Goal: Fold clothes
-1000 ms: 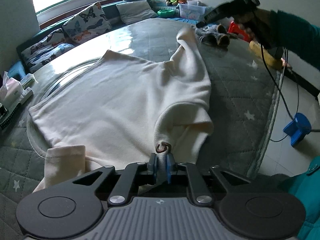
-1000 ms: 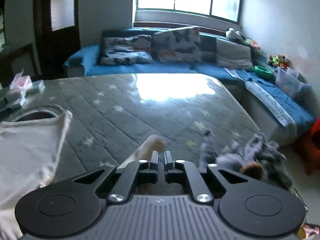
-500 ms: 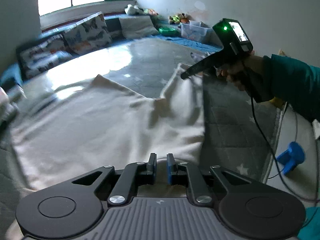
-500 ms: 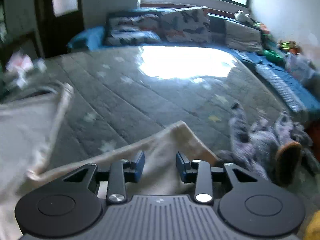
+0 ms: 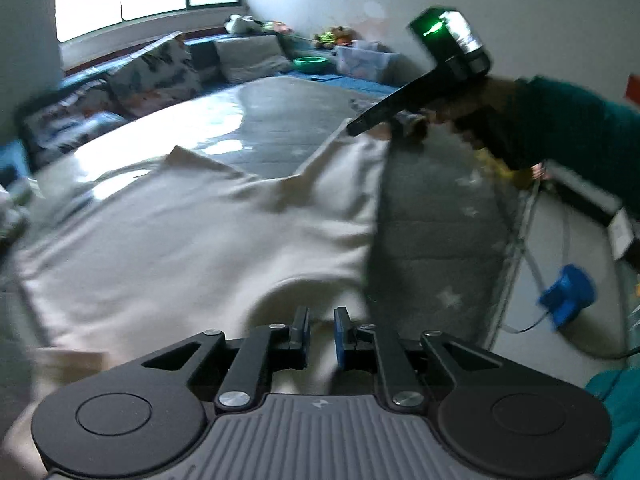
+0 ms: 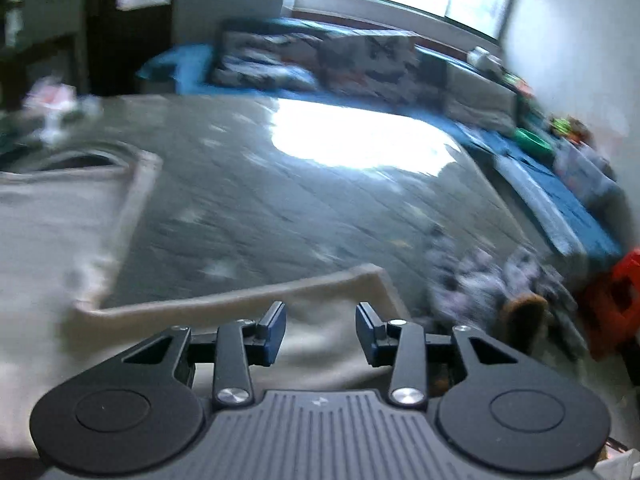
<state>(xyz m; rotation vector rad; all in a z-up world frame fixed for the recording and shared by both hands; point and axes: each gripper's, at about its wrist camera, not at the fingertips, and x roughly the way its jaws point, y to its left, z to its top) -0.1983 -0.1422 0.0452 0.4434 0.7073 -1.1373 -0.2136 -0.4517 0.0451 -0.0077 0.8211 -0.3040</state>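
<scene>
Cream top (image 5: 172,236) spread flat on the bed (image 5: 432,216), sleeve (image 6: 280,296) laid out toward the far right edge. Left tool (image 5: 320,332) narrowly parted over the near hem, gripping nothing. Right tool (image 6: 320,326) wide apart above the sleeve end, empty. Both views blurred. Recommended: lower right tool onto the cuff, pinch both layers, carry inward across the body; pin near hem meanwhile. Risk: grabbing one layer only.

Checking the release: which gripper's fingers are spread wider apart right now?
The right gripper: its fingers stand wide apart above the cream garment. The left gripper shows only a narrow gap.
</scene>
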